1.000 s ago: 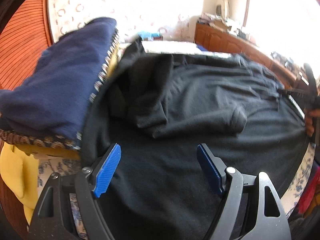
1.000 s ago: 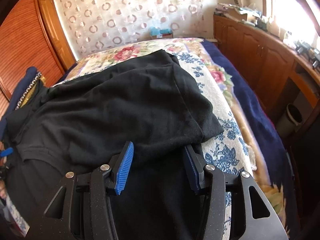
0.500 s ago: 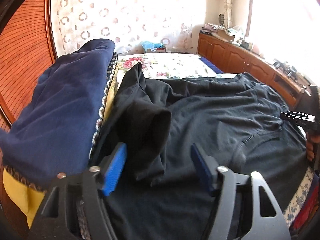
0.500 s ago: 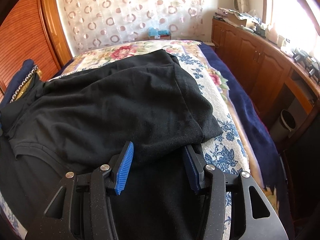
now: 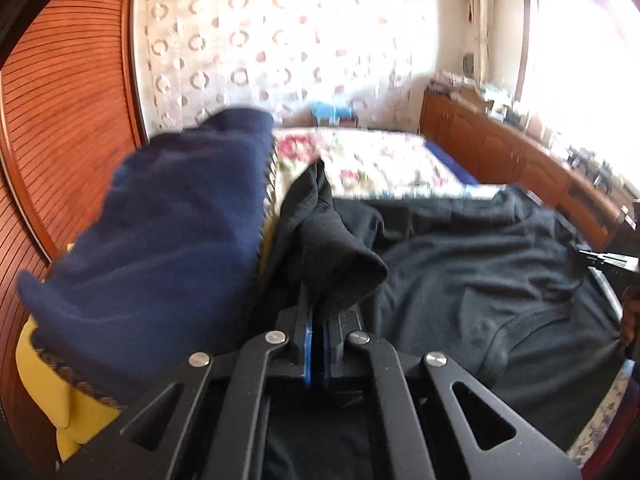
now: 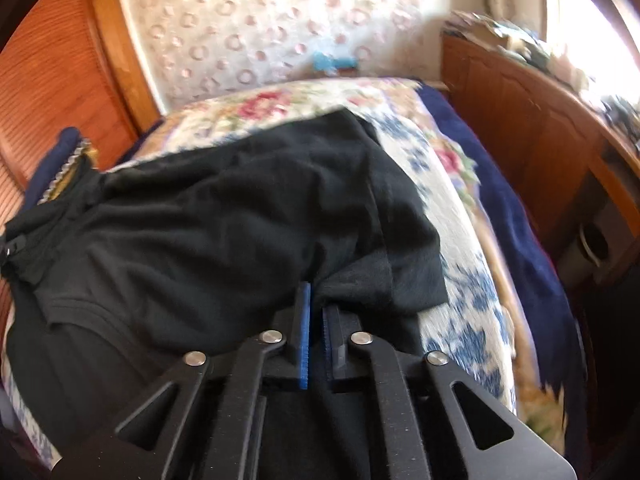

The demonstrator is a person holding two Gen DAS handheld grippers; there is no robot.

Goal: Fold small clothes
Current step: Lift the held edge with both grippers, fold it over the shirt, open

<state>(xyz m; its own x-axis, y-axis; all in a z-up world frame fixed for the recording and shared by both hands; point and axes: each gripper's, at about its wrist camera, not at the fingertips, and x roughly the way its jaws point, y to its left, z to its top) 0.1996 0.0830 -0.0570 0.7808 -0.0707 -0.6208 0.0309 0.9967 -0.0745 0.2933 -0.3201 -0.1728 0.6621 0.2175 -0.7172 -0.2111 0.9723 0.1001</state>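
My view has the shirt (image 6: 224, 216) spread across the bed (image 6: 452, 184), folded pile (image 5: 160, 248) left, cabinets (image 6: 520, 128) right

The left claw (image 5: 318, 322) stood wide apart a second ago over flat cloth; its blue pads have just been closing and now pinch a bunched fold of the black shirt (image 5: 460, 264). That fold, which lay slack on the bed earlier, now stands up in a peak just ahead of the pads. The left wrist view has tilted up, showing more curtain and wall than before. The right claw (image 6: 316, 320), half open a second ago astride the shirt's sleeve edge, has also just been closing and seems, through the blur, to grip that black cloth where the edge now puckers.
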